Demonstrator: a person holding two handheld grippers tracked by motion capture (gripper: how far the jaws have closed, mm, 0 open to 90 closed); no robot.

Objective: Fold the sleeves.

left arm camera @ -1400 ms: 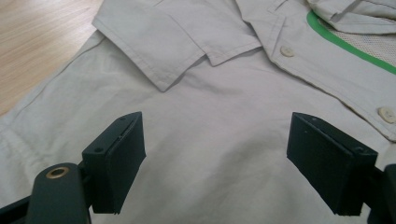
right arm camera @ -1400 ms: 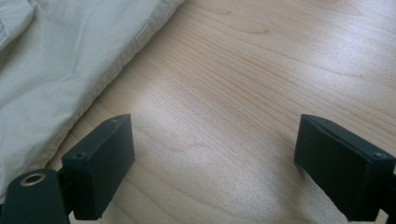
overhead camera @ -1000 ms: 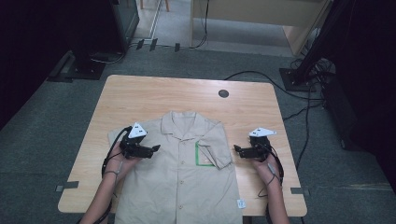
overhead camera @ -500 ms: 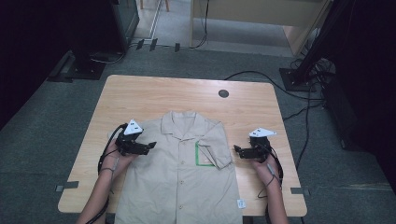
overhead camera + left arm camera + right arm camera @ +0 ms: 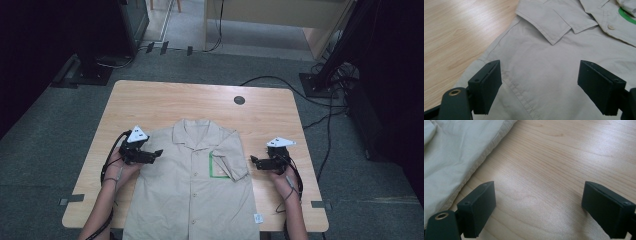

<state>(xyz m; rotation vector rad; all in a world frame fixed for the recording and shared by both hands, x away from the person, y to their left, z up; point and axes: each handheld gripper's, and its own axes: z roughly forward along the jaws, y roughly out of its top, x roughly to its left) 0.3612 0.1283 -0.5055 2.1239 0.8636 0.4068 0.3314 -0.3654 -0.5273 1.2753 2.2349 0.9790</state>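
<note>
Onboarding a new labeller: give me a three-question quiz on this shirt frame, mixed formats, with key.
1. True or false: the left gripper has its jaws shut on the shirt.
2. The right gripper hovers over: A) the collar B) bare table beside the shirt's folded sleeve C) the floor.
3. Fill in: the chest pocket is trimmed in ____.

Key: 1 false, both jaws stand wide open over the fabric; 2 B; 3 green.

From above we look forward and down on the whole tabletop (image 5: 165,100). Close behind the left claw (image 5: 539,87) we see the shirt (image 5: 544,62) ahead; behind the right claw (image 5: 539,210), bare wood, the shirt's edge beside it.
</note>
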